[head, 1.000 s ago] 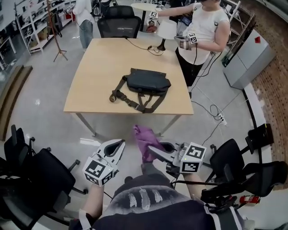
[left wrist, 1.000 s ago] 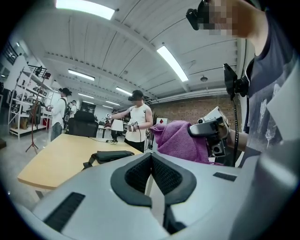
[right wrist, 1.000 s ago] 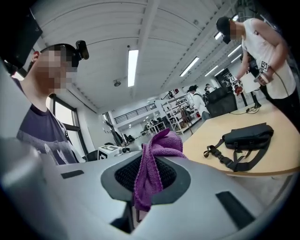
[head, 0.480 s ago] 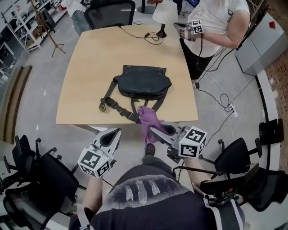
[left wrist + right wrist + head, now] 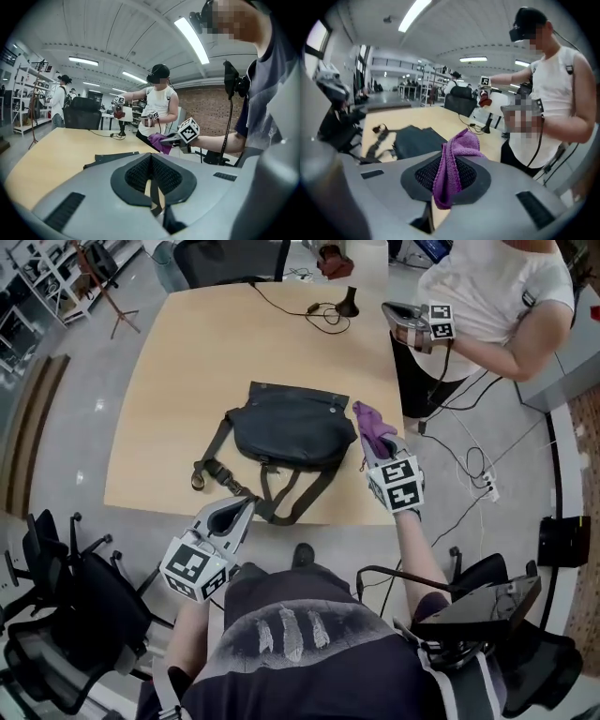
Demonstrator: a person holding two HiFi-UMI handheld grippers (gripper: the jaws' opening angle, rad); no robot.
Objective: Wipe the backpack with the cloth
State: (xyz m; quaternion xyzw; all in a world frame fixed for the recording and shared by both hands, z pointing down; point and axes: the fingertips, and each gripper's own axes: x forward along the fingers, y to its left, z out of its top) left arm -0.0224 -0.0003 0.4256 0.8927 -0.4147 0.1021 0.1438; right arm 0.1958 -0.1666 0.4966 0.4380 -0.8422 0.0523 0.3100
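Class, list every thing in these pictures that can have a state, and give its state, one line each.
backpack: lying flat on the table, flap shut, straps loose toward the near edge.
cloth: bunched, clamped between jaws.
right gripper: shut on the cloth, beside the backpack.
left gripper: shut, empty, at the table's near edge.

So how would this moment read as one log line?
right gripper: shut on cloth, beside backpack | left gripper: shut, empty | wiping: not begun

Wooden table [image 5: 187, 381] on grey floor [image 5: 80, 427], black chairs [image 5: 66, 615] around.
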